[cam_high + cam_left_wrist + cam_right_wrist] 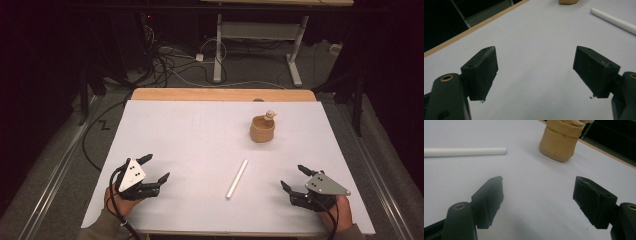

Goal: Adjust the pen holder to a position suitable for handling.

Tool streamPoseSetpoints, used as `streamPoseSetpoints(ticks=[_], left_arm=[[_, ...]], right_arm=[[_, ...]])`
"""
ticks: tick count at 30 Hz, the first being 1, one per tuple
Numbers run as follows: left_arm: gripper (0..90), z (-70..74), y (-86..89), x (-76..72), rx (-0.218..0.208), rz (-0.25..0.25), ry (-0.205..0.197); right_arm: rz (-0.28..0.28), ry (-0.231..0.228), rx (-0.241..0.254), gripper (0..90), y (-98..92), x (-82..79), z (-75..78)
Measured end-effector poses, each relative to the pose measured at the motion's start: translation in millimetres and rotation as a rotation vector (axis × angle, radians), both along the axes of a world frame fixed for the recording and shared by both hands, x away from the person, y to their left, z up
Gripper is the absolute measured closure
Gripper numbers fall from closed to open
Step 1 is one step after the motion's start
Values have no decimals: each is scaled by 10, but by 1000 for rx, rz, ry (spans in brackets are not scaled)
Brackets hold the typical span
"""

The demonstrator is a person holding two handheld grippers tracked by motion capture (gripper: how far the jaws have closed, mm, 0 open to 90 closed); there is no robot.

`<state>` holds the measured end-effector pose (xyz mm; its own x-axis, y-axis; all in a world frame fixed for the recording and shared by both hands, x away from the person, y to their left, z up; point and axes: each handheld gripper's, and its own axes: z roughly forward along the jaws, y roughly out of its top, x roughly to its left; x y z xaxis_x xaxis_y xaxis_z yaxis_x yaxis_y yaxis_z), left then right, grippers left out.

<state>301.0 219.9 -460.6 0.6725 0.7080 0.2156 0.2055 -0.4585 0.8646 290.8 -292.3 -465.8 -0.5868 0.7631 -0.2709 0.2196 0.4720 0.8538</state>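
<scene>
- The left hand-held gripper (156,168) sits low over the near left part of the white-covered bench (190,145), held in a person's left hand (119,200); its two black jaws stand wide apart with nothing between them.
- In the left gripper view the pads (482,72) frame only bare white bench surface.
- The right hand-held gripper (294,177) is at the near right part of the bench, held in the person's right hand (342,214); its jaws are likewise spread wide and hold nothing.
- A grey three-cornered plate (131,175) tops the left hand-held gripper, and a similar one rides on the right.
- A thin white straight stick (237,178) lies flat on the bench between the two hand-held grippers, apart from both and somewhat nearer the right one; it runs on a slant, its far end angled to the right.
- In the right gripper view the stick (465,151) lies beyond the left jaw, untouched.
- A tan, soft-looking round cup (262,129) stands upright farther back on the bench, right of the middle, well apart from the stick.
- A small pale rounded object (270,115) rests at the cup's rim; what it is cannot be told.
- In the right gripper view the cup (560,141) stands ahead, between the lines of the two jaws.
</scene>
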Motion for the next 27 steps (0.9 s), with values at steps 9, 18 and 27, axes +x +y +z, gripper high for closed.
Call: streamPoseSetpoints(ticks=[9, 18, 27], left_arm=[[192, -76, -48, -56, 43, 1, 41], [192, -104, -34, -81, 57, 4, 70], [192, -111, -57, -70, 63, -8, 78]], right_arm=[[-19, 17, 52, 244, -18, 53, 22], [36, 13, 70, 316, -38, 155, 215], [112, 68, 17, 428, 161, 735, 501]])
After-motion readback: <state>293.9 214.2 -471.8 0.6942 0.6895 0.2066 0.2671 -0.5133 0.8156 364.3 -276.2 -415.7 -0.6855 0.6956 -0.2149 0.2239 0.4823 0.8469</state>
